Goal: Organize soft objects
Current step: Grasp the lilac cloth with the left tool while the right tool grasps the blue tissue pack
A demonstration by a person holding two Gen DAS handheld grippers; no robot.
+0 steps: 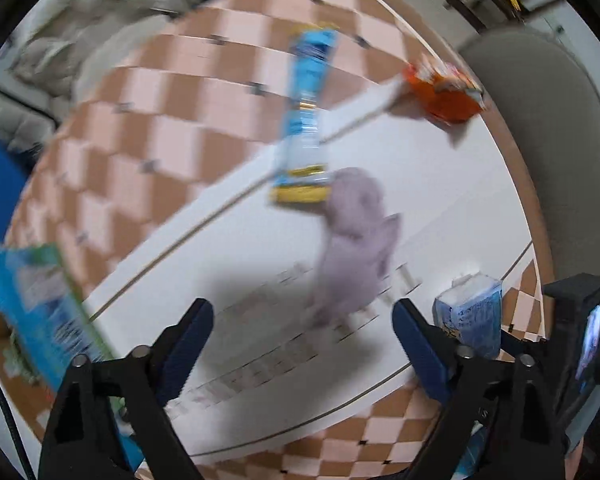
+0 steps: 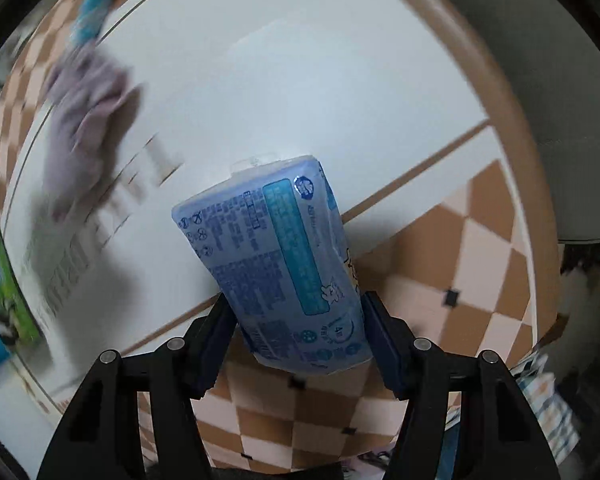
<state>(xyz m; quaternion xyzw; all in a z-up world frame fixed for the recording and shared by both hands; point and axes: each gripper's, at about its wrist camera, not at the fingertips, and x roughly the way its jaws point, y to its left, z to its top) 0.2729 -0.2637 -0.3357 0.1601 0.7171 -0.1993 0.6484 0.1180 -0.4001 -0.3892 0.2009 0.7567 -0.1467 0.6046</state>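
Near the checkered table's (image 2: 480, 240) rim, the right tool (image 2: 296, 316) clamps a pale blue plastic tissue pack (image 2: 284, 264), the left tool (image 1: 302, 328) gapes empty before a crumpled lilac cloth (image 1: 352, 248).

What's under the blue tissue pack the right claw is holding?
Under the tissue pack is the white mat and checkered tablecloth. The pack covers the patch directly below it.

Right hand-held gripper (image 2: 298, 334) clamping a blue tissue pack (image 2: 284, 264)
It is holding the pack above the tabletop (image 2: 300, 92), while a lilac cloth (image 2: 84, 120) is lying off to its left.
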